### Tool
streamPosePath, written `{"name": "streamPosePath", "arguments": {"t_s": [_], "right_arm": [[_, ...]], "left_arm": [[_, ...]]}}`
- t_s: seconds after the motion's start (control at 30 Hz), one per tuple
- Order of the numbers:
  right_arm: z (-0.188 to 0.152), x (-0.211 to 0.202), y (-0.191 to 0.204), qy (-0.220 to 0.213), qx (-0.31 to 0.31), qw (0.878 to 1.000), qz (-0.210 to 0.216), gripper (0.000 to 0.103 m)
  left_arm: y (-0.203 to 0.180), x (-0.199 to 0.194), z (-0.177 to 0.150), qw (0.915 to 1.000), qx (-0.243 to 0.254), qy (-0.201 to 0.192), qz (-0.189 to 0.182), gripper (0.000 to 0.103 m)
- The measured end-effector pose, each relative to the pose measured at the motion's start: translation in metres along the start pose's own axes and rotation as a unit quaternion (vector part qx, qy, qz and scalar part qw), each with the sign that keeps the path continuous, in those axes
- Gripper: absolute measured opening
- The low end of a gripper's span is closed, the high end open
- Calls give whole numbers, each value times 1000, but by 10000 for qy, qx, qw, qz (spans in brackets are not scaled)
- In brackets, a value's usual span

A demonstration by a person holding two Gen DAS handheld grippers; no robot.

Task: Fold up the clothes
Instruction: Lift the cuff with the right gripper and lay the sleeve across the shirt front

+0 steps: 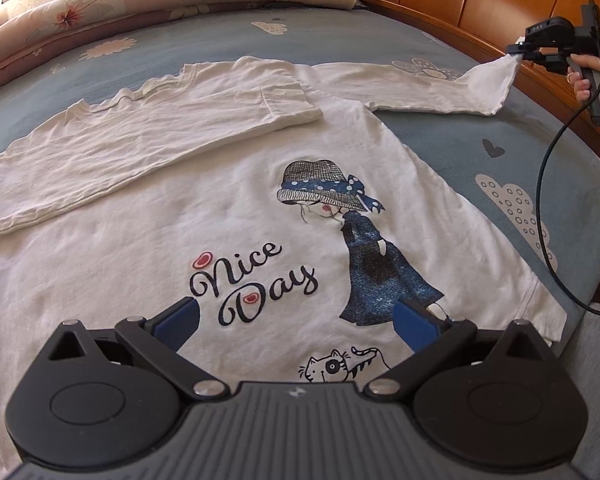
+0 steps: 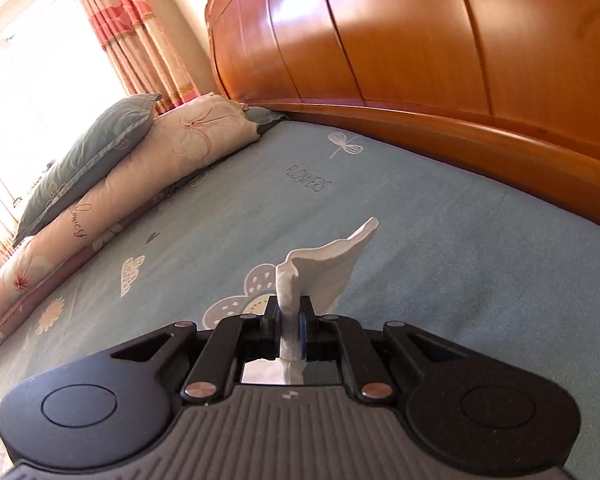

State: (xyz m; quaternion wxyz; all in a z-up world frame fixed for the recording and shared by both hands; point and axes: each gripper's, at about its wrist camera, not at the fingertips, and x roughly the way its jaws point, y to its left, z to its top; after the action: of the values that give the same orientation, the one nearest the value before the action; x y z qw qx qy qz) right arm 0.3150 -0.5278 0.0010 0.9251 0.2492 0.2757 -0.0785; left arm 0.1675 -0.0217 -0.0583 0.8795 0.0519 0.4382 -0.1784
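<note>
A white long-sleeved shirt [image 1: 148,216] with a "Nice Day" print and a girl in a blue dress lies spread on the bed. One sleeve [image 1: 152,136] is folded across its upper body. The other sleeve [image 1: 412,88] stretches out to the far right, its cuff [image 1: 500,72] lifted off the sheet. My right gripper [image 1: 518,51] is shut on that cuff, held by a hand [image 1: 588,80]. In the right wrist view the pinched cuff [image 2: 324,264] sticks up between the right gripper [image 2: 289,320] fingers. My left gripper [image 1: 296,316] hovers open above the shirt's lower part.
The blue patterned bedsheet [image 1: 500,184] covers the bed. A wooden bed frame [image 2: 420,60] runs along the far right side. Pillows [image 2: 112,168] are stacked at the far end, near a curtained window [image 2: 132,28]. A black cable [image 1: 544,184] hangs from the right gripper over the bed's edge.
</note>
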Motion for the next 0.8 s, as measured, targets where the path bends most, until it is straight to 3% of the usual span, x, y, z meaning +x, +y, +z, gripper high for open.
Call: {"name": "streamPosePath", "arguments": {"t_s": [0.27, 0.47, 0.8], "right_arm": [[4, -9, 93, 96, -626, 9978, 218, 9], [-9, -6, 152, 250, -1076, 9936, 233, 9], [-40, 11, 238, 451, -1712, 9836, 334, 9]], "left_arm": [[16, 5, 15, 9986, 488, -71, -179, 102], [27, 9, 24, 9923, 975, -1, -759, 102], [60, 12, 24, 9962, 719, -91, -490, 102]]}}
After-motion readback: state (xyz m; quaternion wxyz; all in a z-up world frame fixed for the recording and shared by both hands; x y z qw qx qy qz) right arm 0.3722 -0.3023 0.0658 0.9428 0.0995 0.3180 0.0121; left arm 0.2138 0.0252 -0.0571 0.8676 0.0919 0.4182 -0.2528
